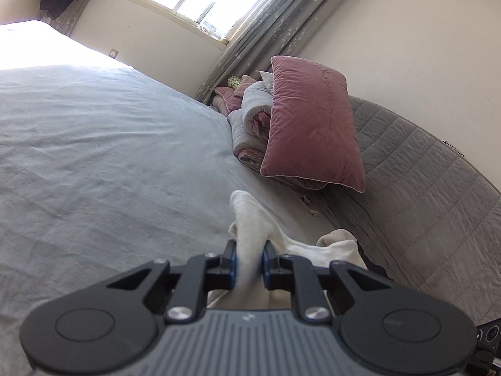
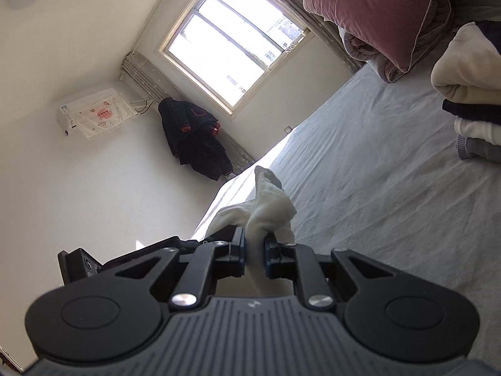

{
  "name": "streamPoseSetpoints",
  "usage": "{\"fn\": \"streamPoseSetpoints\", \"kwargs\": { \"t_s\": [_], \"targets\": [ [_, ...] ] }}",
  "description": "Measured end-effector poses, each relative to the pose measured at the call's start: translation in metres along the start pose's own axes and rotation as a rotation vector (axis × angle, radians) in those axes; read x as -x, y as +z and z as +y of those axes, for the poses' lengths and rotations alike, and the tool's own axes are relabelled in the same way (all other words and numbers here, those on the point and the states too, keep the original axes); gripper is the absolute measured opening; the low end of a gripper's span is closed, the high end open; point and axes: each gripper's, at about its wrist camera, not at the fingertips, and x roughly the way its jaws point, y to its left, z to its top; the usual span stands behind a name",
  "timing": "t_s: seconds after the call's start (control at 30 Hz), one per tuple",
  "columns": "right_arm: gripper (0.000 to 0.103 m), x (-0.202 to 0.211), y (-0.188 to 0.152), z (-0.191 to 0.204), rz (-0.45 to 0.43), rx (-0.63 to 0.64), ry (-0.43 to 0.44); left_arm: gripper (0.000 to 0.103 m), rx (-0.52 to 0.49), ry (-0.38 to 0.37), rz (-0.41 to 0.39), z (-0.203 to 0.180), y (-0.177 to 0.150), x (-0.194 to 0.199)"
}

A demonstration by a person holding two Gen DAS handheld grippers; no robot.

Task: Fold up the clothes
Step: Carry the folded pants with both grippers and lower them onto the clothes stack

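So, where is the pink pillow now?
The pink pillow leans on a rolled grey quilt at the head of the bed, below the window curtain; the right wrist view shows it top right.

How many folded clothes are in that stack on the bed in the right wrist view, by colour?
Cream: 1
Dark navy: 1
White: 1
Grey-blue: 1
Total: 4 folded pieces showing; the stack runs off the frame edge, so more may be hidden.
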Motion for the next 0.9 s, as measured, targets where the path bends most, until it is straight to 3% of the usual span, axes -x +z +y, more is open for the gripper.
{"fn": "streamPoseSetpoints", "kwargs": {
  "t_s": [0.47, 0.8, 0.9],
  "targets": [
    [0.015, 0.035, 0.1, -0.098, -0.343, -0.068, -0.055, 0.015, -0.32, -0.101, 0.049, -0.175, 0.048, -0.157],
    [0.015, 0.067, 0.13, -0.178, -0.54, -0.197, -0.101, 0.015, -0.536, -0.142, 0.123, -0.259, 0.031, -0.245],
    [0.015, 0.073, 0.127, -0.2, -0.582, -0.237, -0.132, 0.015, -0.6, -0.116, 0.135, -0.263, 0.018, -0.267]
  ]
}}
